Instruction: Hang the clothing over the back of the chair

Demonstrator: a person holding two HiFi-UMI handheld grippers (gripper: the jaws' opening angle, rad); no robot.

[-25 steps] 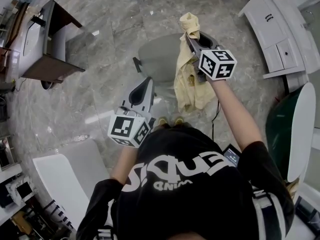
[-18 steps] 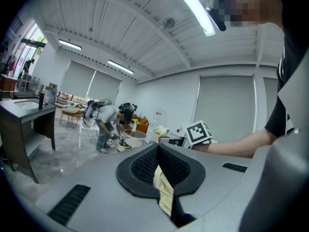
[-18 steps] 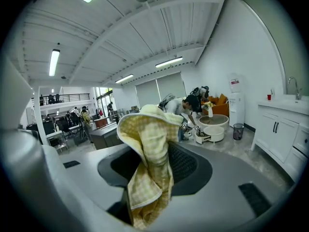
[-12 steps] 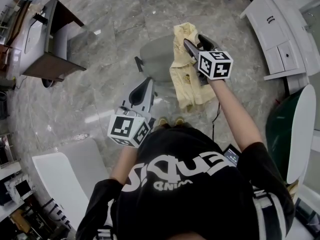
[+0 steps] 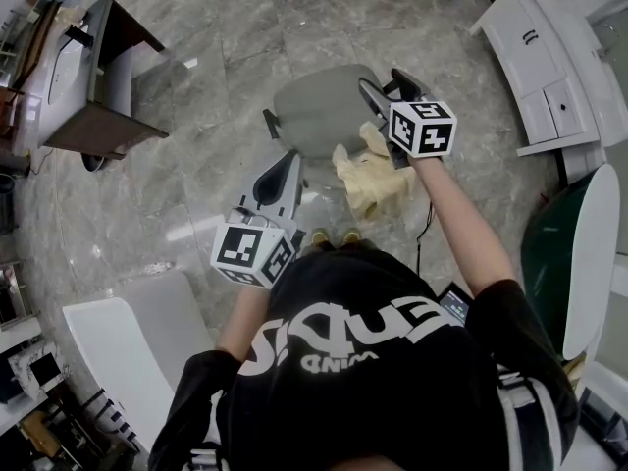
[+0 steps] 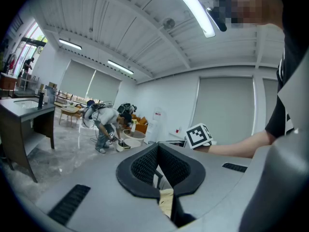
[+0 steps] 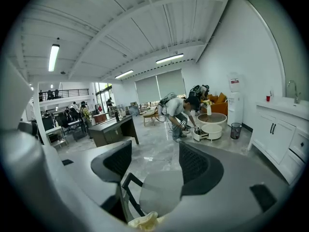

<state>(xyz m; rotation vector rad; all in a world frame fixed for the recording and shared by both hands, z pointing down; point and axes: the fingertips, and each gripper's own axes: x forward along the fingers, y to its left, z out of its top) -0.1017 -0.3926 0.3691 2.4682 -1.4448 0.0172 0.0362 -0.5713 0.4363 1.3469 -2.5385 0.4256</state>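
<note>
Two right fingers (image 7: 198, 166) freshly spread, empty

Grey chair (image 5: 309, 116) on marble floor (image 5: 216, 47) — yellow garment (image 5: 373, 177) bunched over its near edge

The clothing (image 5: 368, 177) is a pale yellow garment, bunched and creased rather than spread flat. It lies in a loose heap at the near edge of the chair (image 5: 316, 114), on its right side as the head view shows it, with folds hanging down toward the floor. The chair has a smooth grey seat and a thin black armrest (image 5: 271, 125) on the left. Its back lies under the cloth, and whether the garment hangs evenly over it cannot be told.
</note>
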